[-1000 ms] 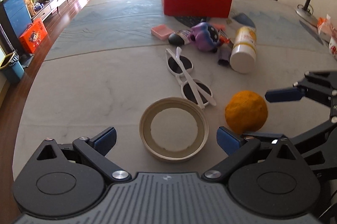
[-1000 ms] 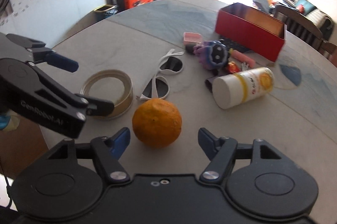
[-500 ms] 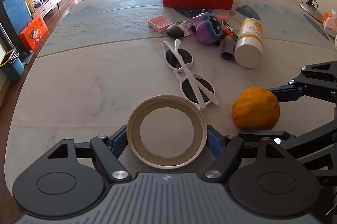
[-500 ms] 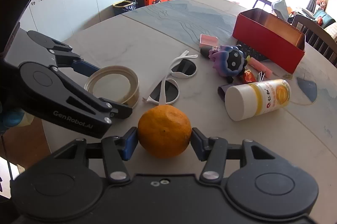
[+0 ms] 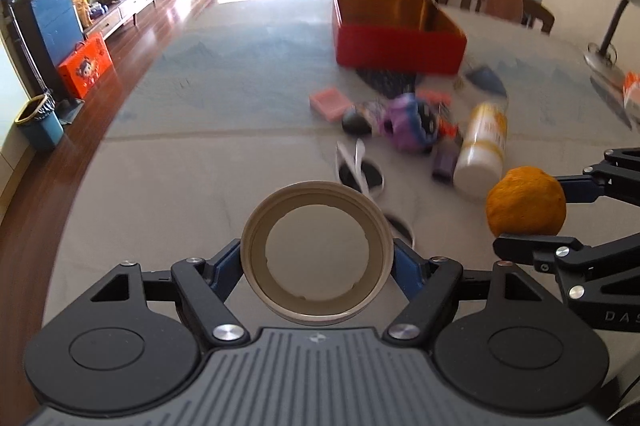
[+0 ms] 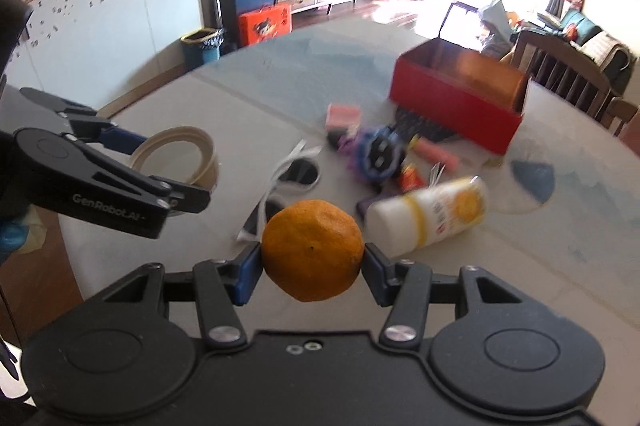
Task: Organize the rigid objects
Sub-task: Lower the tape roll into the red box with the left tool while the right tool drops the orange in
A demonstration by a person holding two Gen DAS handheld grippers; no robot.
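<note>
Beige ring lid [image 5: 316,254] clamped across its rim by left gripper [image 5: 318,264], pads on both sides, lid looks lifted clear of bench [image 5: 192,161]. Orange [image 6: 313,250] pinched between pads of right gripper [image 6: 312,266], also seemingly off the bench. Each gripper shows in the other's view: right gripper just to the right of the left one, roughly level.

Ahead of both grippers, well apart: red box [image 5: 398,37], open top, nothing seen inside from these angles. Between grippers and box lies clutter: white sunglasses [image 6: 292,177], white bottle [image 5: 482,149] on its side, purple toy [image 5: 408,121], pink item [image 5: 330,101]. Background blurred, so detail on small items unreliable.

Step in hand, as judged: both picks done, carry phase toward red box. Task early; most items on bench not yet sorted.

Next move calls for: carry both loads fwd over clutter w/o clipping bottle or toy, keep grippers from colliding, release over box opening. Risk: orange is round, may roll on release.
</note>
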